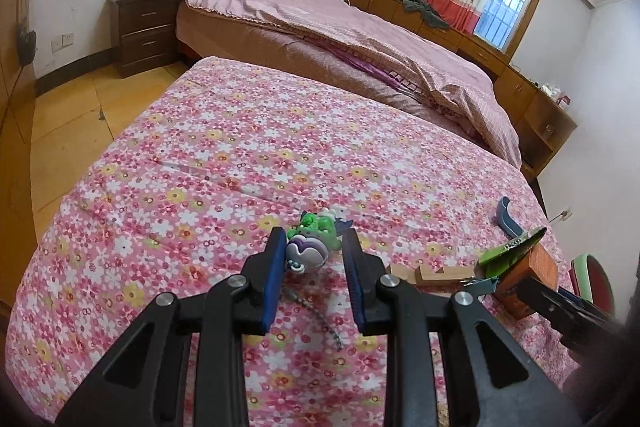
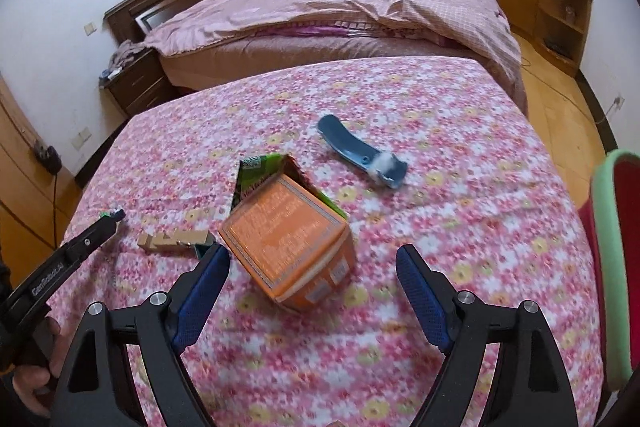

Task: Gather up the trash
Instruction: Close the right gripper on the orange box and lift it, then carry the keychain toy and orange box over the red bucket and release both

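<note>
My left gripper [image 1: 314, 247] is shut on a small green, white and purple toy keychain [image 1: 316, 233], whose bead chain [image 1: 324, 315] trails over the floral cloth. In the right wrist view the left gripper [image 2: 110, 218] shows at the left edge. My right gripper [image 2: 312, 251] stands wide open around an orange carton [image 2: 288, 239] that lies tilted on the cloth; the left pad [image 2: 206, 275] is near its corner and the right pad is well apart. A torn green packet [image 2: 260, 173] sticks out behind the carton [image 1: 536, 275].
A blue curved plastic piece [image 2: 360, 149] with white fluff lies farther back on the floral-covered table [image 2: 460, 99]. Wooden blocks [image 2: 176, 241] sit left of the carton. A red bin with a green rim [image 2: 606, 247] stands at the right edge. A bed [image 2: 340, 11] lies beyond.
</note>
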A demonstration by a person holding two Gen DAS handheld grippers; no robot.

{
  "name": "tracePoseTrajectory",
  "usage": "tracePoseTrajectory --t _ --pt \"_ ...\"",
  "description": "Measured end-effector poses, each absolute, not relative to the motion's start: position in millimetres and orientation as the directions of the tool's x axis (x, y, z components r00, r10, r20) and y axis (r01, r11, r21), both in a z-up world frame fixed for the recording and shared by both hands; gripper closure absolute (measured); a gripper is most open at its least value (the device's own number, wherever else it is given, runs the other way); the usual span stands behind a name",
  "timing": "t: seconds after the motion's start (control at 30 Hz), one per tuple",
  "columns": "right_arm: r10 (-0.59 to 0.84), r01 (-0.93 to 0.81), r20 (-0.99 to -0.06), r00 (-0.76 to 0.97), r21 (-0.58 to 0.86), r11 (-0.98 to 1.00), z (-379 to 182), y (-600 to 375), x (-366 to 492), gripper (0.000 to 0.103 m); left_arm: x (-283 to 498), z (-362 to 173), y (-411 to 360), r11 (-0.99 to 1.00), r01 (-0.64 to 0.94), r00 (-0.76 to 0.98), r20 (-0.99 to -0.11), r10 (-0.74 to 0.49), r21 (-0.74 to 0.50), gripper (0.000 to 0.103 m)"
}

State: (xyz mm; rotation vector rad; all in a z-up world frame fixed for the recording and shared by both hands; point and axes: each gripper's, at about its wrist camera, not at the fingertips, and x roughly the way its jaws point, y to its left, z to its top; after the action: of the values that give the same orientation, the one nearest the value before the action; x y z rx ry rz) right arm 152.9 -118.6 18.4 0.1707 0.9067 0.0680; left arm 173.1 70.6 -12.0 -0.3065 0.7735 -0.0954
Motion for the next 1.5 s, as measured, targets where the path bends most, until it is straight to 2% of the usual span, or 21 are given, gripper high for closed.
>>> tracePoseTrajectory --t 0.1,0.13,0.17,0.2,0.6,1.03,1.5 --pt "0.133 0.008 -0.773 0.620 0.176 0.984 15.8 -115.7 156.9 0.017 174.7 -12.7 71.2 0.948 -0.030 0.709 -0.675 -0.202 -0.316 0.075" --pt "0.134 0.007 -0.770 0.624 0.177 0.984 15.9 -115.3 156.6 0.021 174.8 -13.0 71.5 0.947 -0.031 0.709 -0.675 -0.203 -0.318 0.075" --pt "0.135 0.005 -0.769 0.625 0.177 0.984 15.5 -115.6 156.2 0.034 174.8 -13.0 71.9 0.947 -0.032 0.710 -0.674 -0.204 -0.320 0.075" --pt "0.133 0.005 -0.770 0.623 0.174 0.985 14.7 -115.1 155.3 0.035 174.4 -13.1 72.1 0.946 -0.033 0.710 -0.674 -0.204 -0.321 0.075" --pt "0.142 0.043 -0.740 0.657 0.226 0.973 27.6 -135.4 118.4 0.035 173.3 -12.1 72.6 0.946 -0.032 0.712 -0.672 -0.206 -0.323 0.075" --pt "0.057 0.212 -0.731 0.680 0.271 0.939 37.1 -194.9 46.7 0.035 168.1 -7.1 66.1 0.953 -0.015 0.723 -0.662 -0.198 -0.302 0.075" --pt "-0.033 0.346 -0.692 0.721 0.318 0.883 52.9 -256.1 -20.0 0.035 121.2 32.7 13.4 0.938 0.157 0.701 -0.633 -0.327 -0.310 0.075"
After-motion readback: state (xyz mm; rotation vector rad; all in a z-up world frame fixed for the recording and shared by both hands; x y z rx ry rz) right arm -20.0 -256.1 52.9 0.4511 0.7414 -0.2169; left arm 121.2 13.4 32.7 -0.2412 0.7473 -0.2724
